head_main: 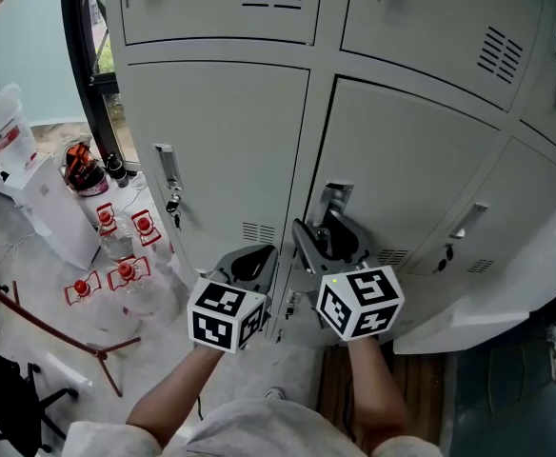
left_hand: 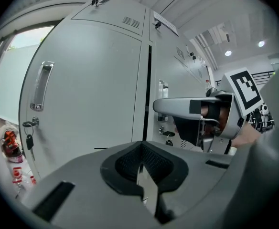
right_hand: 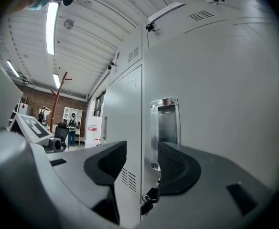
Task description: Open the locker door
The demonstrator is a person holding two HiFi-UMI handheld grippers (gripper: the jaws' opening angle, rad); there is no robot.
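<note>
The grey locker door in the middle row stands slightly ajar, with a dark gap down its left edge. Its recessed metal handle sits near that edge, and keys hang below it. My right gripper is open just below the handle, its jaws on either side of the door's edge. The handle shows between the black pads. My left gripper hangs shut and empty in front of the neighbouring left door, apart from it.
The left door has its own handle with keys. Water bottles with red caps and a white dispenser stand on the floor at left. A red stand's legs cross the lower left. A white panel juts out at lower right.
</note>
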